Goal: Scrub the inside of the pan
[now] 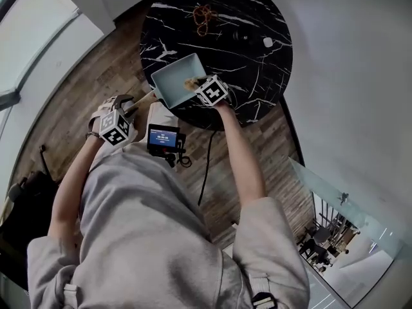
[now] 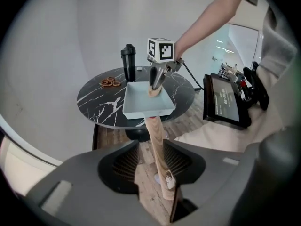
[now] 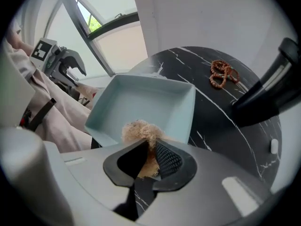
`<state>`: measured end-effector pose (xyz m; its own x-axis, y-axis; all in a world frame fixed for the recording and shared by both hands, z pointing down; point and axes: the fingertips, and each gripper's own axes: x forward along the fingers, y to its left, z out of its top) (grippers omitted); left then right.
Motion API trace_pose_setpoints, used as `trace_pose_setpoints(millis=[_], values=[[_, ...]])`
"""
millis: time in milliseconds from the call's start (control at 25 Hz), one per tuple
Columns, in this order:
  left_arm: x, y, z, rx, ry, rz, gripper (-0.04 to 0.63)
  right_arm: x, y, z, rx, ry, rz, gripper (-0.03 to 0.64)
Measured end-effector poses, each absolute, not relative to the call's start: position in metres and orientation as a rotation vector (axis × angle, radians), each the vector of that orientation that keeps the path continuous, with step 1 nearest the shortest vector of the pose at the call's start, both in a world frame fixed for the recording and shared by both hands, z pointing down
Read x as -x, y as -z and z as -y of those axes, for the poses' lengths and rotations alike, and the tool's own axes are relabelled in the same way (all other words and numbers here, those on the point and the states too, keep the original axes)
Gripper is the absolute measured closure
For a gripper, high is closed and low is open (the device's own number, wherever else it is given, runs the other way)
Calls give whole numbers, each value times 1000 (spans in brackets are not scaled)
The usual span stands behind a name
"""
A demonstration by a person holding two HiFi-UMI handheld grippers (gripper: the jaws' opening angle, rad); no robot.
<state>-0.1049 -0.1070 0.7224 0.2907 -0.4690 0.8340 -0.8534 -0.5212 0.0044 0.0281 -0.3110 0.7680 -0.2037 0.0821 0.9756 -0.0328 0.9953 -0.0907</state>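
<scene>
- You are holding your left gripper [image 2: 151, 150] with its jaws standing wide; the pan's wooden handle [image 2: 156, 140] is running between them, ungripped.
- Your right gripper [image 3: 149, 147] is pinching a tan scrubber [image 3: 139, 131] at the pan's right side.
- The pale blue pan [image 1: 172, 77] is sitting at the near edge of the black marble table [image 1: 248, 40].

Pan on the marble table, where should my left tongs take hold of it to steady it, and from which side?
Grip the wooden handle, not the thin rim of the pan. It sticks out past the table edge toward you, so come from your side, along its length, one jaw on each side. The left tongs stand open around it.
</scene>
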Motion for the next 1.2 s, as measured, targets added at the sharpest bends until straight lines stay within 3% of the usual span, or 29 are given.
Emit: trace_pose_setpoints(millis=[600,760,1200], values=[[97,-729,91,-2046,-1122,1132,387,-29,-781,300,103,-98,1726,549],[93,-741,89,-2019,-1142,1160,465,-32,-780,300,90,-97,1725,549],[99,-743,91,-1912,-1164,1161,469,-38,-781,287,110,-119,1702,551]])
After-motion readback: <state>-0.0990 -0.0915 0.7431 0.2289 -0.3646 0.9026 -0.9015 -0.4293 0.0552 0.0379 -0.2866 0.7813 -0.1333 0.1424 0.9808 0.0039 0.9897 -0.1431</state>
